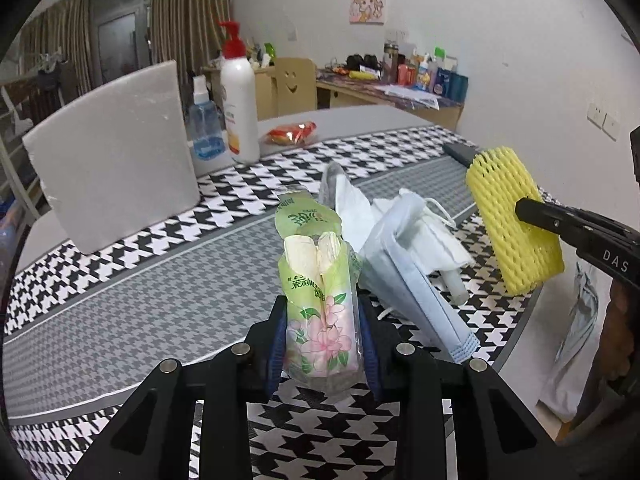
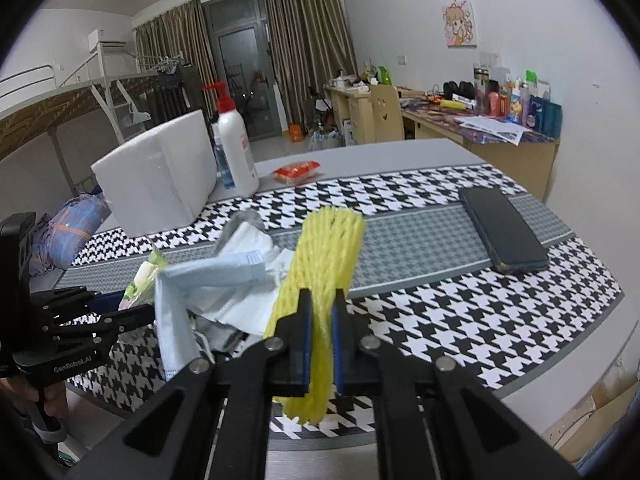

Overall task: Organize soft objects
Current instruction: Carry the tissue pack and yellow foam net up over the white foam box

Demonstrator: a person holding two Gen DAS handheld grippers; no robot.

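My left gripper (image 1: 322,312) is shut on a green floral tissue pack (image 1: 316,280) and holds it upright above the houndstooth mat; the pack also shows in the right wrist view (image 2: 142,276). My right gripper (image 2: 321,300) is shut on a yellow foam net sleeve (image 2: 320,264), which also shows in the left wrist view (image 1: 516,216) at the right. A pile of pale blue and white face masks (image 1: 404,240) lies on the mat between the two grippers, also seen in the right wrist view (image 2: 212,284).
A white foam block (image 1: 112,176) stands at the back left, with a white pump bottle (image 1: 239,108), a blue spray bottle (image 1: 204,124) and a red snack packet (image 1: 292,132) behind. A black phone (image 2: 502,230) lies on the mat at the right. The table edge (image 2: 560,364) is near on the right.
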